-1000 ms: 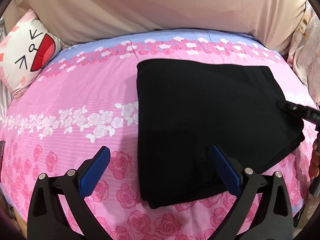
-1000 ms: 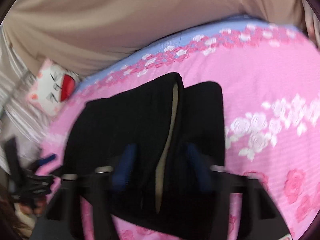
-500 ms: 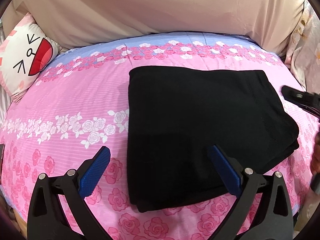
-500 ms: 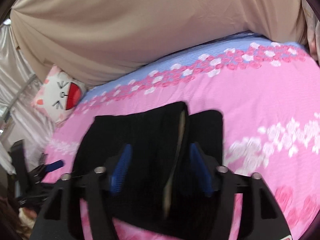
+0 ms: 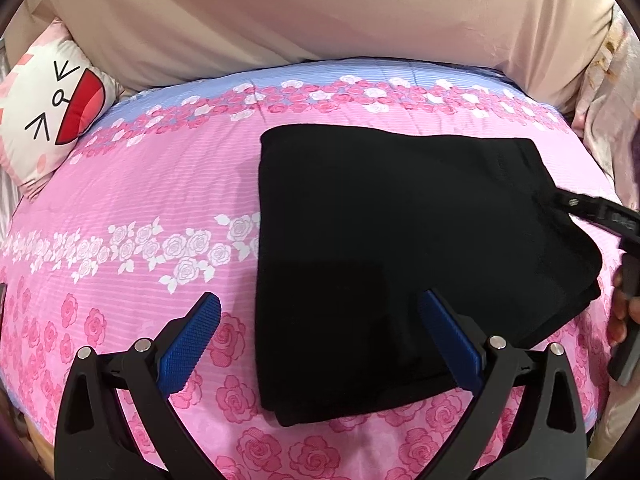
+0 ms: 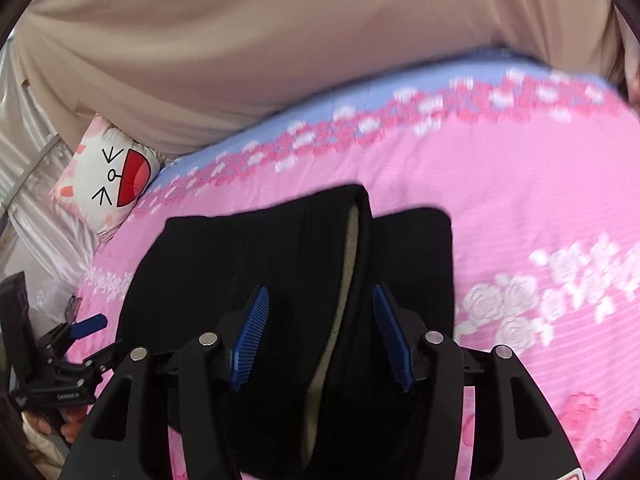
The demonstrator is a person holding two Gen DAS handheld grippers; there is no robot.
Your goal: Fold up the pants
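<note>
Holding one hand-held gripper in each hand, I look down at the black pants point(image 5: 400, 248), which lie folded into a thick rectangle on the bed point(image 5: 140, 200). The bed has a pink cover with rose print and a blue band along its far edge. The pants are on the right half of the bed in the left wrist view, with the fold edges toward the near side.

My left hand-held gripper point(image 5: 320, 340) hovers above the near edge of the pants. Its jaws stand wide apart and nothing is between the blue pads; one pad is over the pink cover, the other over the black cloth.

My right hand-held gripper point(image 6: 320, 336) is at the right end of the pants, where the layers open and a beige lining shows. Its jaws are closing at this moment. A raised fold of the pants stands between the pads, but the pads are not pressing on it, so this gripper is released too. In the left wrist view one of its black fingers reaches over the right edge of the cloth.

A cat face cushion point(image 5: 48, 108) leans at the far left corner of the bed, against a beige sheet point(image 5: 320, 12).
</note>
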